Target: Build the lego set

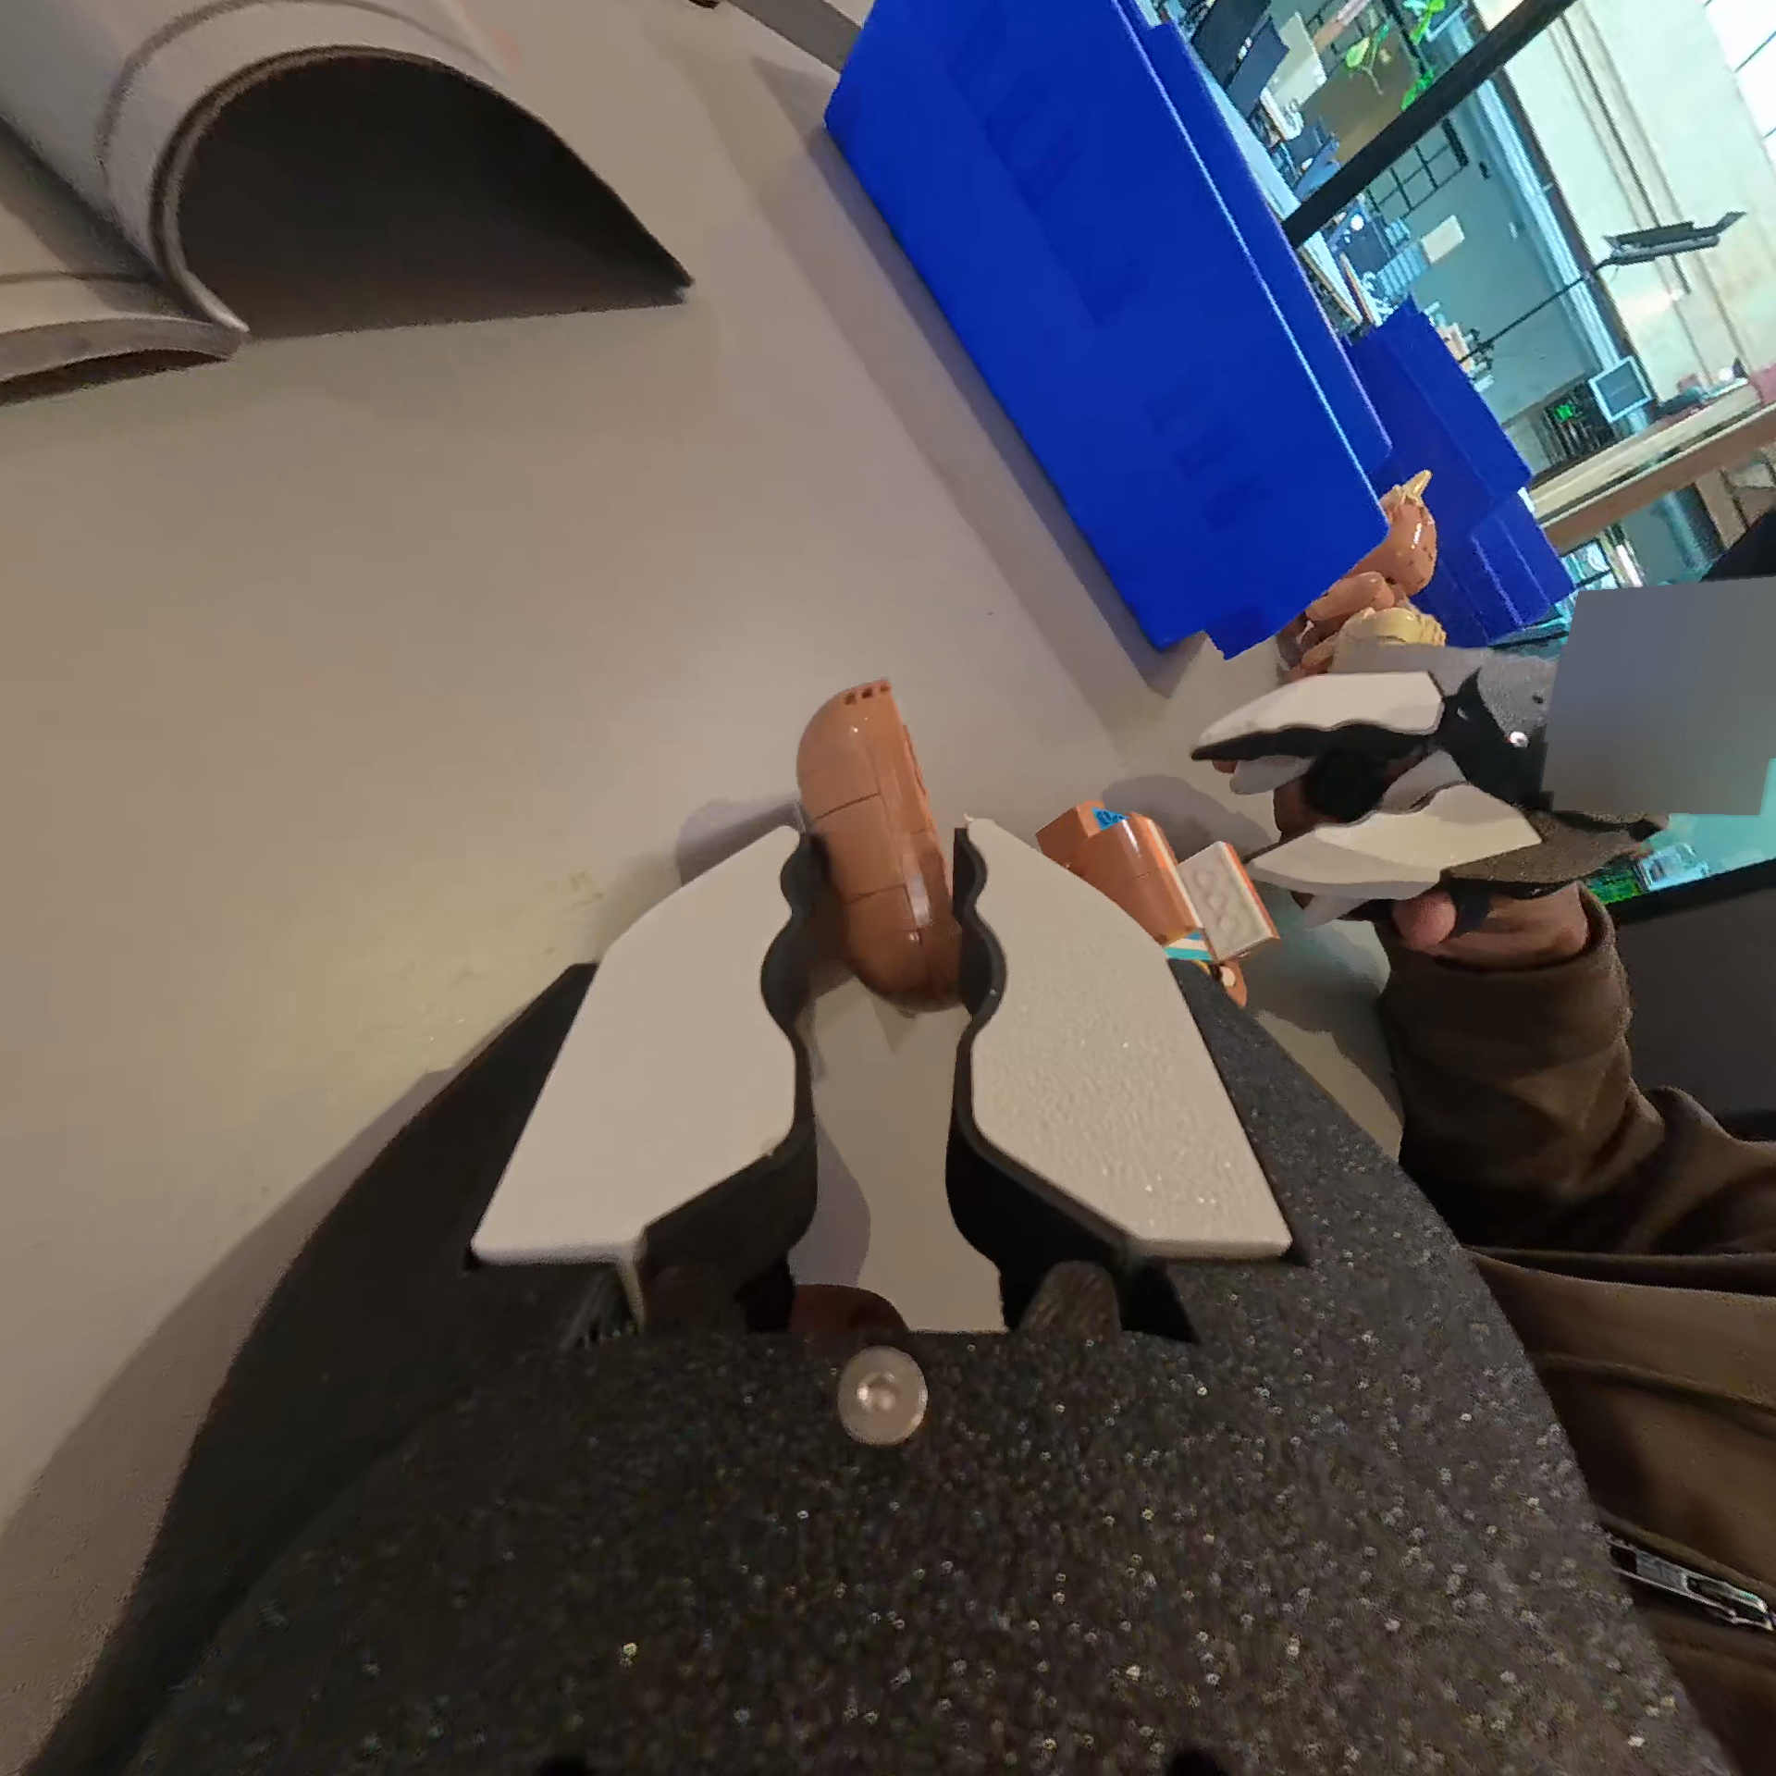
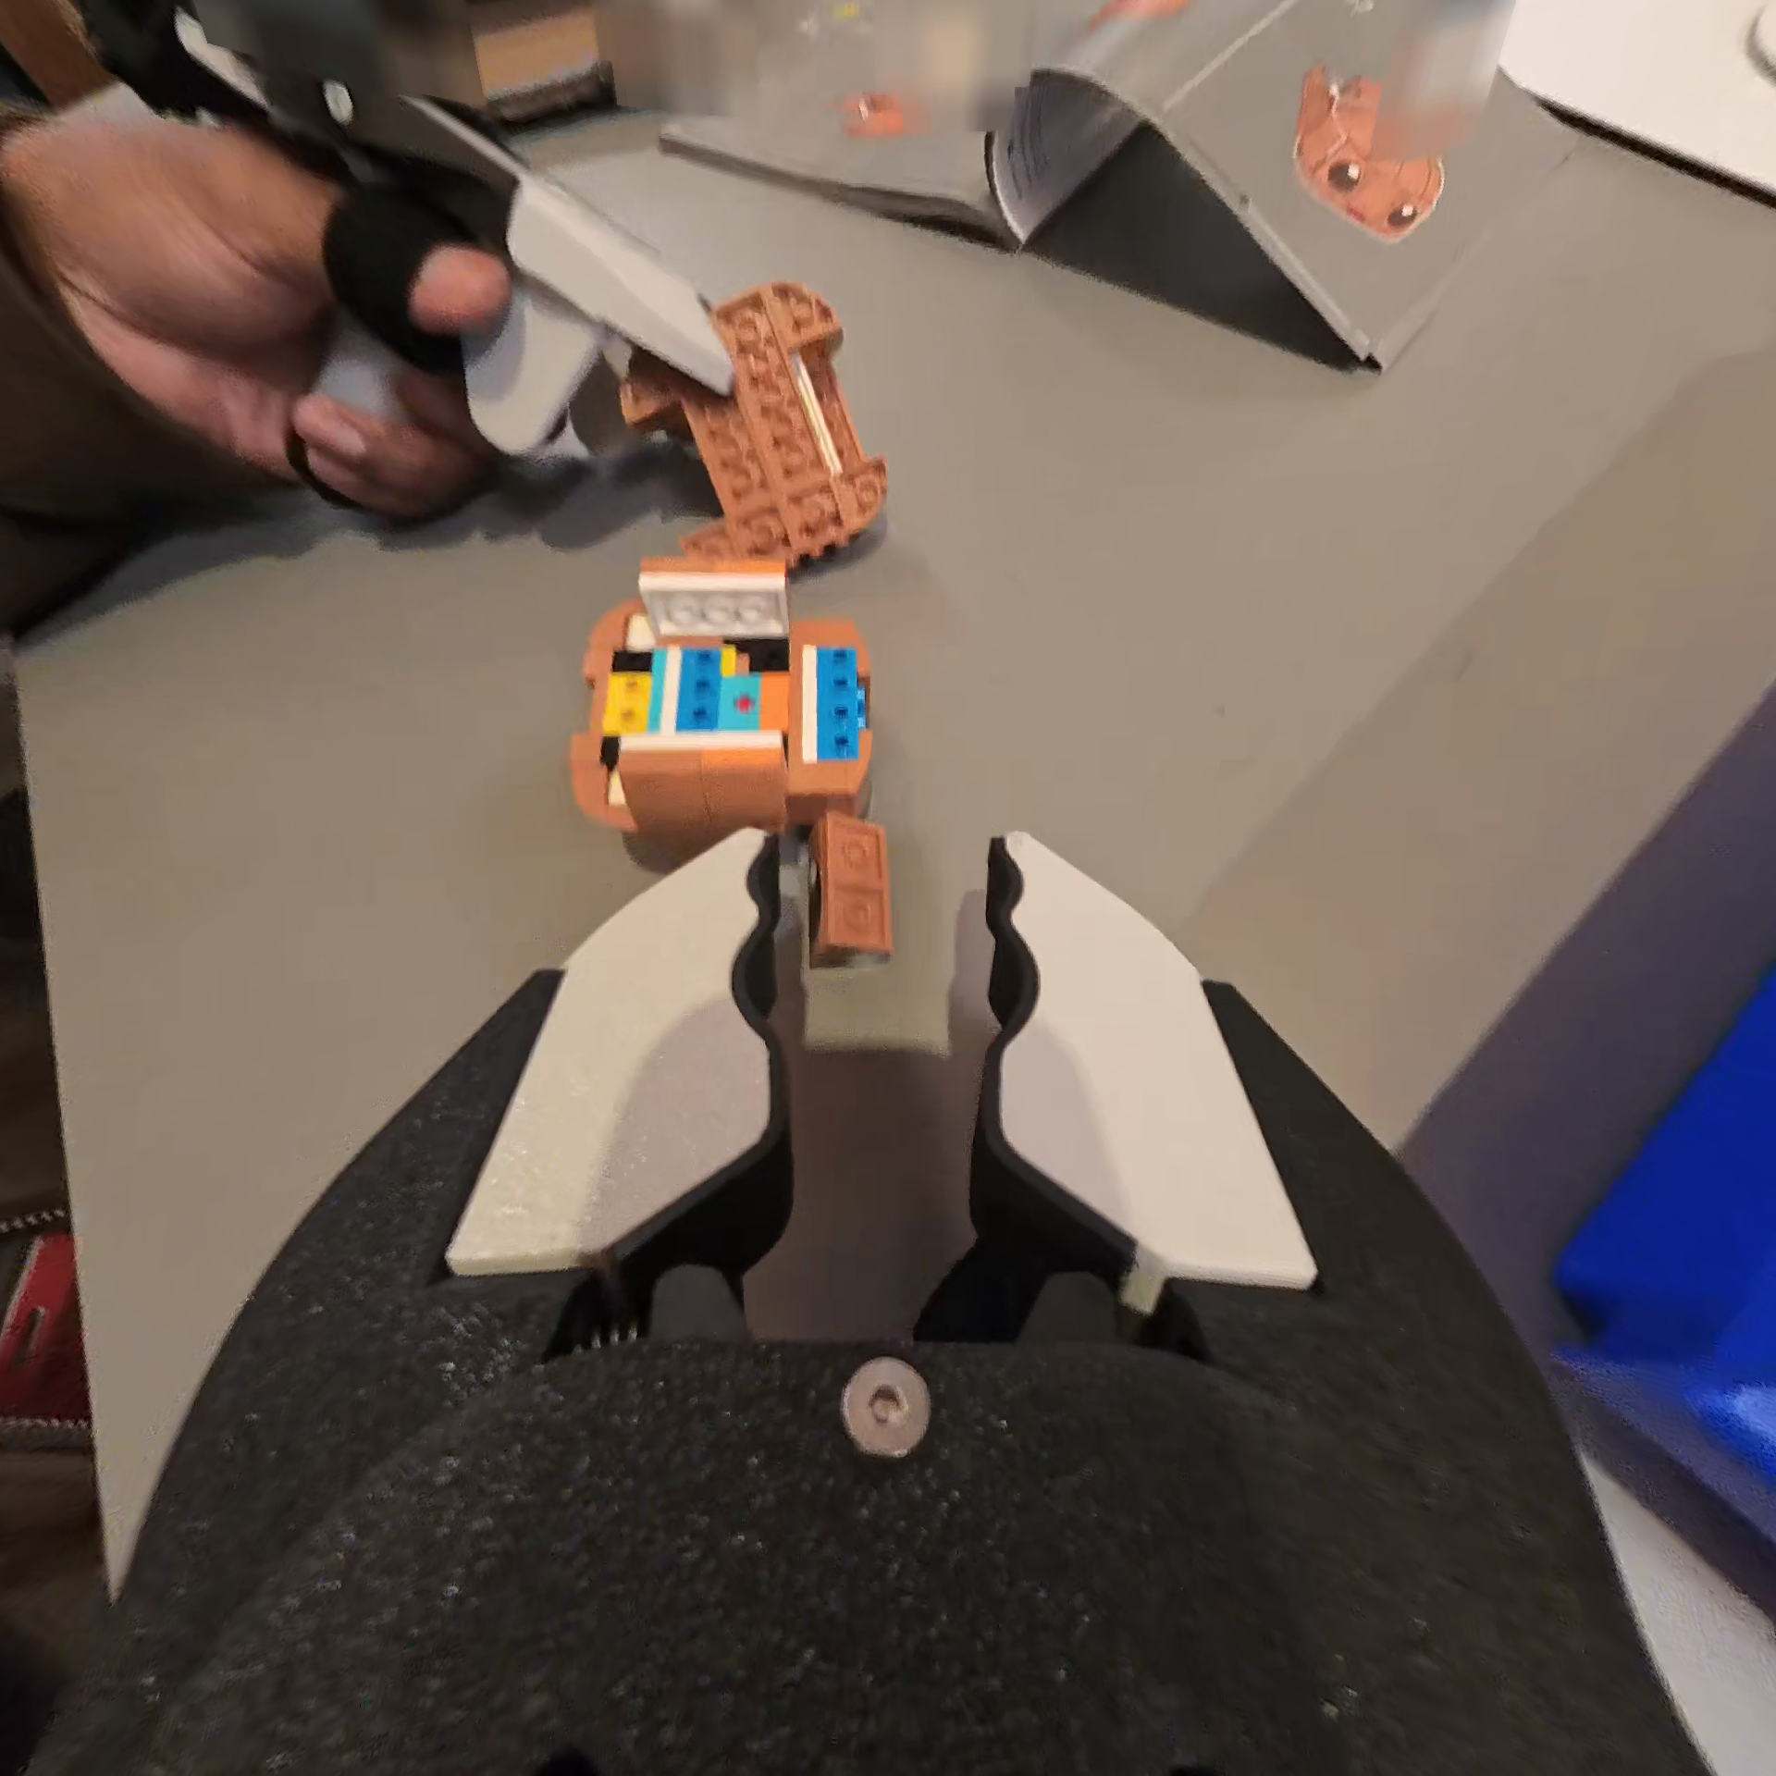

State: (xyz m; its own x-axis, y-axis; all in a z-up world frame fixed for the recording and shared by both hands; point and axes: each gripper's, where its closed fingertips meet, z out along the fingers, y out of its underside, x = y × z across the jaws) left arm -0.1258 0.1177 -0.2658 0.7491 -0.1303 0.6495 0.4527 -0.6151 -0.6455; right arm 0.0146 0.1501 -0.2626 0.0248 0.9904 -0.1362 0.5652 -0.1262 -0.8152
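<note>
My left gripper (image 1: 879,836) is shut on a brown curved lego assembly (image 1: 870,846) and holds it just above the grey table. The right wrist view shows the same gripper (image 2: 673,356) at upper left with that studded brown assembly (image 2: 788,423). A brown body with blue, yellow and white bricks inside (image 2: 721,711) sits mid-table with a white plate (image 2: 716,605) on its far edge; it also shows in the left wrist view (image 1: 1124,865). My right gripper (image 2: 879,855) is open. A small brown two-stud plate (image 2: 851,899) sits tilted between its fingers, close to the left one.
An open instruction booklet (image 2: 1201,163) lies at the far side of the table (image 2: 1249,577). Blue bins (image 1: 1105,336) stand along one edge, and one shows in the right wrist view (image 2: 1682,1249). A built brown figure (image 1: 1384,577) stands by the bins. One gripper's finger ends stand about 15 cm off the other's.
</note>
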